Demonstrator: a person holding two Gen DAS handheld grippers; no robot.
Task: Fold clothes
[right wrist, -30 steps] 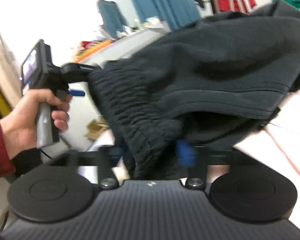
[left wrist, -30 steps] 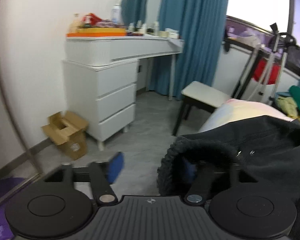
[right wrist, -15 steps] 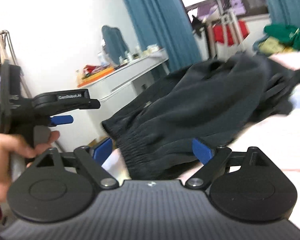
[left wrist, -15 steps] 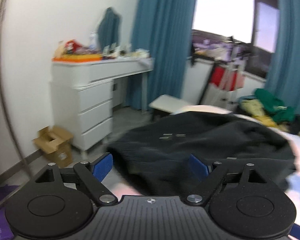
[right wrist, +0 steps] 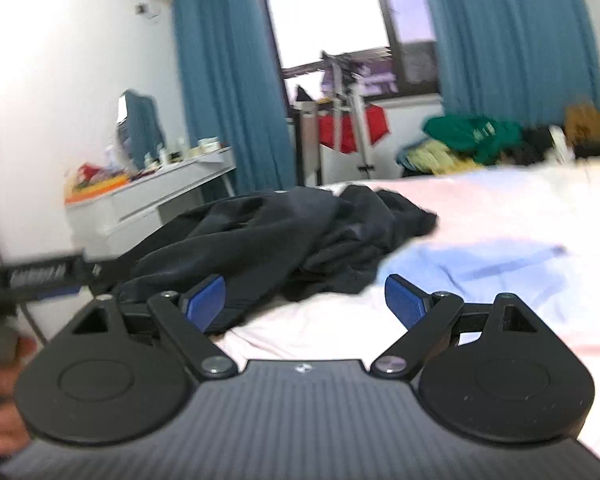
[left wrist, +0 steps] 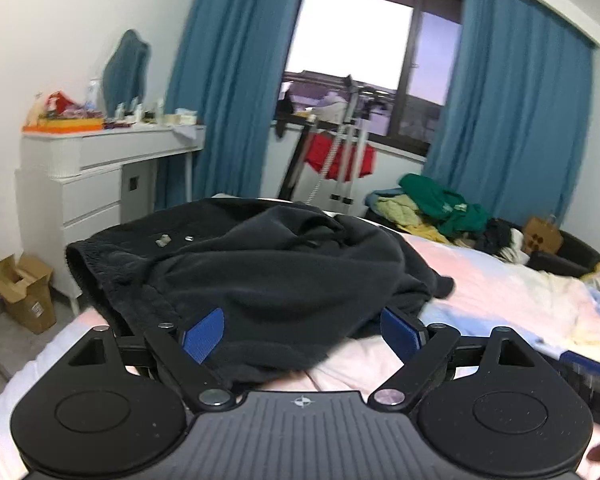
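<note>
Black garment on a pale pink and light blue bedsheet; both grippers black with blue finger pads; teal-blue curtains, white dresser, green clothes heaped over yellow ones, red cloth on the rack

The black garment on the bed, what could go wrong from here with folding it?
The black garment lies bunched, not flat, so a fold now would likely trap creases. Its ribbed edge sits near the bed's side and might slide off. Both the left hand-held gripper and right hand-held gripper are open.
</note>
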